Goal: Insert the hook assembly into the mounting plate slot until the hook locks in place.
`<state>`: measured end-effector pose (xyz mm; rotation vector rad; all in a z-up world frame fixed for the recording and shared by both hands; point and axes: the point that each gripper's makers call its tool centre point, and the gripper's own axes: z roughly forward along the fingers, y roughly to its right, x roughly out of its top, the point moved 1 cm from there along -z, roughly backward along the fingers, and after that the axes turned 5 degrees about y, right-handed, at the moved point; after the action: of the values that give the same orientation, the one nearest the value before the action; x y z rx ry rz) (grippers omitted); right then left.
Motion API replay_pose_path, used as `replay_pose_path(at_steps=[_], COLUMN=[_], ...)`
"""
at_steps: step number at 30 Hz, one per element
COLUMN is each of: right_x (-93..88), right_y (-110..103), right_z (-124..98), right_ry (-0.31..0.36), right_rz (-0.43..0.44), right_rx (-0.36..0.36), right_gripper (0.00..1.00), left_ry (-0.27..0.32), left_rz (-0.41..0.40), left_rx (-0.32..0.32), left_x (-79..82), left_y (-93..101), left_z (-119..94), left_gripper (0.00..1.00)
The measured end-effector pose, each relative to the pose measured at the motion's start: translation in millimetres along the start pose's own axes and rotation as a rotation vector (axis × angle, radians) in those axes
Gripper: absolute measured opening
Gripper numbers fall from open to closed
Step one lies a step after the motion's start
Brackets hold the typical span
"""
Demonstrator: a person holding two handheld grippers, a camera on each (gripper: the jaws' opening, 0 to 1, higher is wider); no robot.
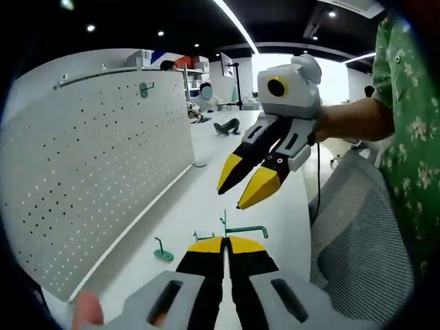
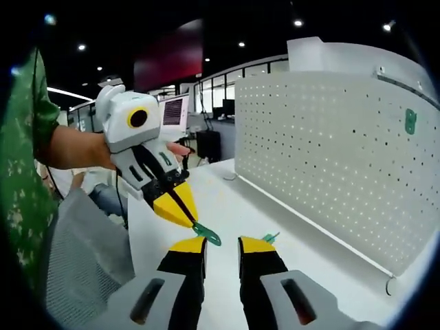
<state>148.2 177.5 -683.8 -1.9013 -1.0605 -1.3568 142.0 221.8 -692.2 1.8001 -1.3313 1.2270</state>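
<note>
Left gripper view shows the left gripper (image 1: 225, 242) with its jaws pressed together on a green L-shaped metal hook assembly (image 1: 242, 229) above the white tabletop (image 1: 206, 185). The right gripper (image 1: 251, 182) hovers beyond it, jaws a little apart and empty. A second green hook (image 1: 163, 253) lies on the table; a third (image 1: 144, 89) hangs high on the white perforated mounting plate (image 1: 89, 158). The thin hook, pinched by its end, could twist or slip on meeting a slot, or miss the small holes.

Three green hooks (image 1: 246, 230) (image 1: 162, 251) (image 1: 144, 89), perhaps four; one pegboard (image 1: 89, 165).
</note>
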Motion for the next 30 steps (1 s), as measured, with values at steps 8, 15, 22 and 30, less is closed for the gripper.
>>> replay_pose_path(at_steps=[8,15,22,30], right_x=[-2.7,-5.9,-7.6,-11.1], right_y=[-6.1,-10.6,-13.6,-18.8], right_z=[1.0,1.1,0.5,0.3], right_ry=[-0.015,-0.027,-0.035,-0.051], right_rz=[-0.022,-0.038,-0.055,-0.077], right_rx=[0.038,0.068,0.097,0.136], right_gripper=[0.11,0.08,0.06,0.04], left_ry=[0.001,-0.004,-0.008,-0.014], left_rz=[0.015,0.026,0.04,0.049], left_rx=[-0.026,-0.047,-0.076,-0.099], left_x=[2.4,2.0,1.6,0.7], left_y=[5.4,9.1,13.3,18.3], left_z=[0.7,1.3,1.6,1.6], left_gripper=[0.01,0.01,0.01,0.01])
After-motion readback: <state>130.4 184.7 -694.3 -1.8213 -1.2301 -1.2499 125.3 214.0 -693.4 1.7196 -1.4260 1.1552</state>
